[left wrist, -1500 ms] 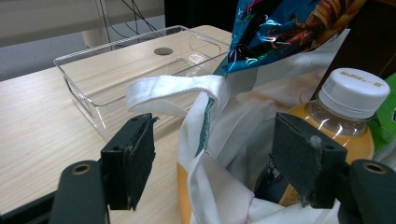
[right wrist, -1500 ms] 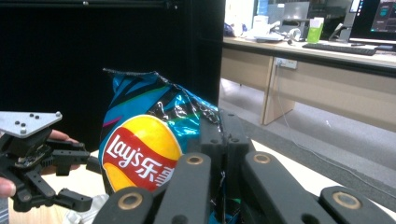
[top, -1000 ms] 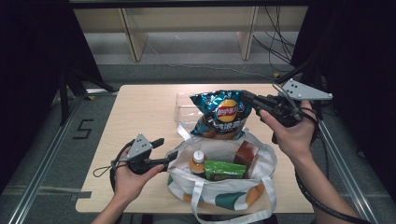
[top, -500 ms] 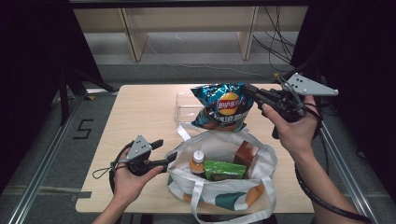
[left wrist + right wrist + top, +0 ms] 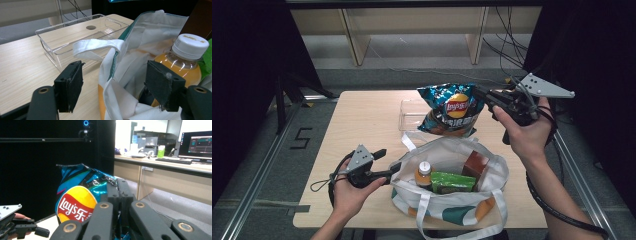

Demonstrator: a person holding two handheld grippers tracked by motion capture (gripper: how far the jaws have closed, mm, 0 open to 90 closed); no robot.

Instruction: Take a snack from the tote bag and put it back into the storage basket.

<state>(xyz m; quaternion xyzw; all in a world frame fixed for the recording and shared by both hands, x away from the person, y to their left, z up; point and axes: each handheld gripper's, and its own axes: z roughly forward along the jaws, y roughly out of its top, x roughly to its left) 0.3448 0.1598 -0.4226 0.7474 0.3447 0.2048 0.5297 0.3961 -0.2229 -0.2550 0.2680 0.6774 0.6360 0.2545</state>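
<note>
Holding the chip bag (image 5: 453, 110) up in the air, the right tongs (image 5: 484, 97) are clamped shut on its edge, at about 2 o'clock over the worktop (image 5: 362, 125), and in the right gripper view the bag (image 5: 77, 195) is hanging just left of the closed jaws. The left tongs (image 5: 389, 170) are sitting around 8 o'clock with the jaws spread wide, straddling the near rim of the white tote bag (image 5: 452, 150) but not actually pinching anything as far as I can see; the left gripper view has the cloth edge (image 5: 112, 75) between the pads with gaps on both sides. Inside the tote there's an orange drink bottle (image 5: 424, 175), a green packet (image 5: 453, 181) and a brownish box (image 5: 475, 165). The thing that matters next, I'd say: the clear plastic tray (image 5: 412, 114) is lying at roughly 9 o'clock from the chips, just beside and below them, its long axis running left-right across the worktop. The right hand is way nearer to it, so my guess is the chips are going down there or thereabouts.
</note>
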